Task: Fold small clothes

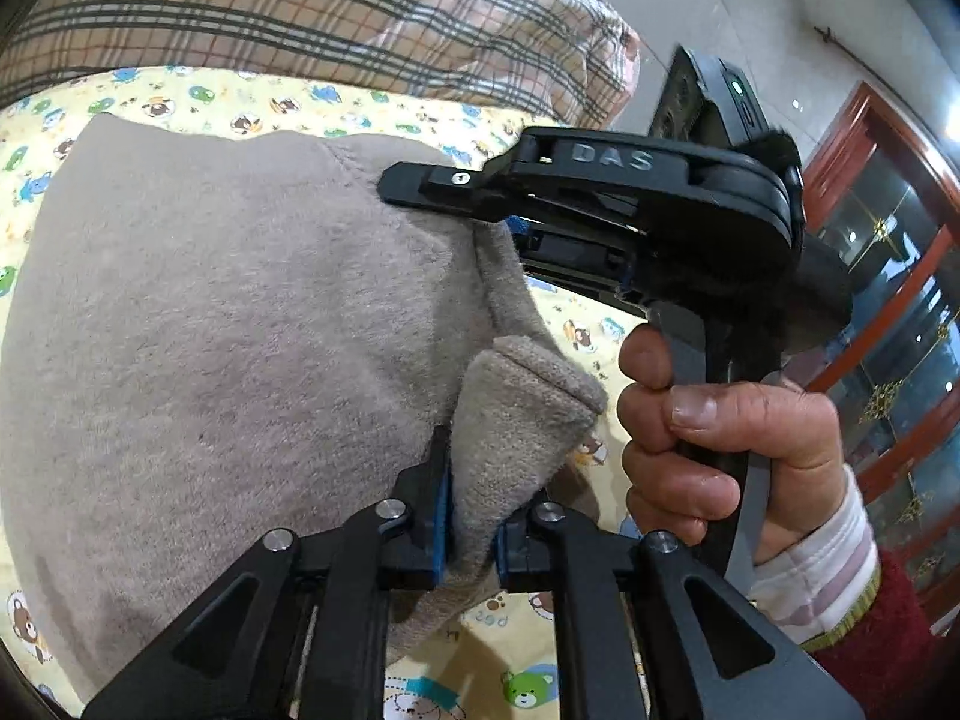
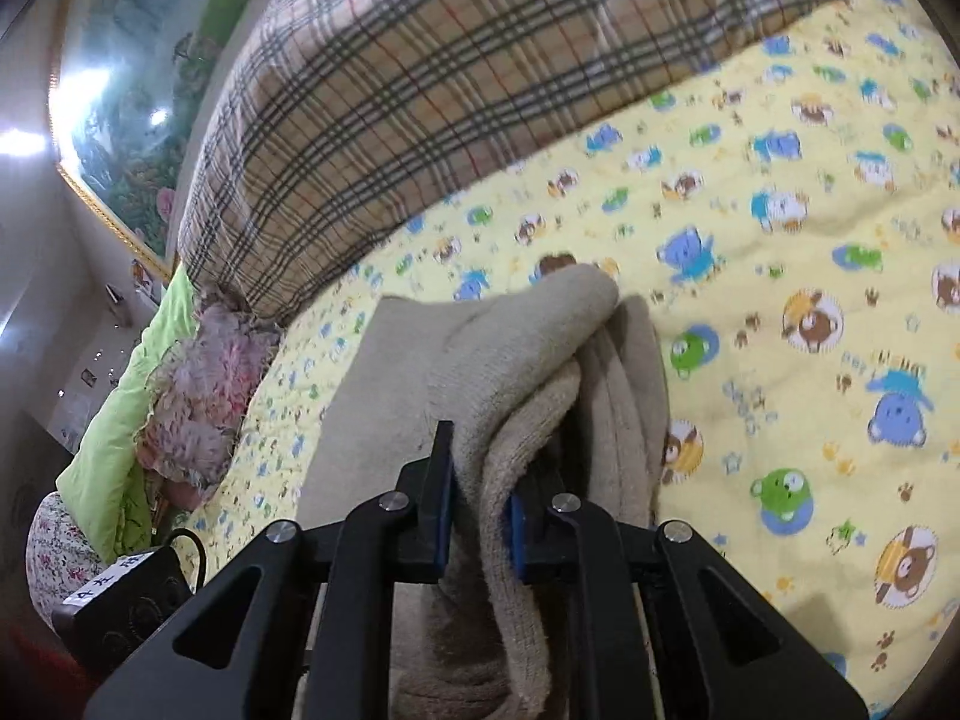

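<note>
A beige fleece garment [image 1: 228, 324] lies on a yellow cartoon-print sheet [image 1: 180, 105]. My left gripper [image 1: 471, 531] is shut on a folded edge of the garment at its near right side. My right gripper [image 1: 432, 189] shows in the left wrist view, held by a hand [image 1: 726, 456], its fingers at the garment's far right edge. In the right wrist view my right gripper [image 2: 480, 522] is shut on a bunched, layered edge of the beige garment [image 2: 540, 348], which rises above the sheet [image 2: 780, 276].
A plaid pillow or blanket [image 1: 312, 6] lies along the far side of the sheet, also in the right wrist view [image 2: 432, 78]. A green cloth [image 2: 126, 420] and a pink fluffy item [image 2: 198, 396] sit at the left. A wooden glass cabinet [image 1: 888, 276] stands at the right.
</note>
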The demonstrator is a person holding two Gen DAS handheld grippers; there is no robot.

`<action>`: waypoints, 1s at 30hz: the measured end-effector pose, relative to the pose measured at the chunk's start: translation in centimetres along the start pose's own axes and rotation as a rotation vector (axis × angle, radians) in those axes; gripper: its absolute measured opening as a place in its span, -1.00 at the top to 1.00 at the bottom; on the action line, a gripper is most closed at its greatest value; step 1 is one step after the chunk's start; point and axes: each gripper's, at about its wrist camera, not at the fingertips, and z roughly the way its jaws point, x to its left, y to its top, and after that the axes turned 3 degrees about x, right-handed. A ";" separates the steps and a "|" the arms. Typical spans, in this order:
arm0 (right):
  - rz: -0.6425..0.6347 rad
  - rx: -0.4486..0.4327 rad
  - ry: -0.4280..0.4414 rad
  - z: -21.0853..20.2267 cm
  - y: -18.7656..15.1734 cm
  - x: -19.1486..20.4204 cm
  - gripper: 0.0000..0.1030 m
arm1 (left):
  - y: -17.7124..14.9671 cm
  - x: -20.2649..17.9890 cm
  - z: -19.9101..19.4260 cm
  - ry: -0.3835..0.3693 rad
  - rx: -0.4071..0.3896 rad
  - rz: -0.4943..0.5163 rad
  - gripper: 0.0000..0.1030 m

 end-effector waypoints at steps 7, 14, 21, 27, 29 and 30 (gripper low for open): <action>0.043 0.048 -0.092 0.9 -1.4 -1.5 0.43 | -1.8 -0.3 -0.8 -0.005 0.054 0.029 0.15; 0.045 -0.078 -0.113 -5.2 -3.9 0.1 0.27 | -5.8 -0.1 -6.6 0.075 0.020 0.103 -0.23; -0.011 -0.076 -0.121 -7.1 -8.1 2.5 -0.03 | -9.1 5.6 -9.4 0.224 0.047 0.026 -0.26; -0.023 -0.025 -0.158 -6.0 -10.9 2.8 -0.04 | -9.1 9.1 -9.4 0.327 0.021 -0.067 -0.26; -0.023 -0.018 -0.176 -5.7 -11.3 2.8 -0.04 | -8.4 9.5 -9.1 0.350 0.011 -0.072 -0.26; -0.029 -0.017 -0.172 -5.6 -11.5 3.0 -0.04 | -8.5 9.8 -9.3 0.368 0.005 -0.068 -0.26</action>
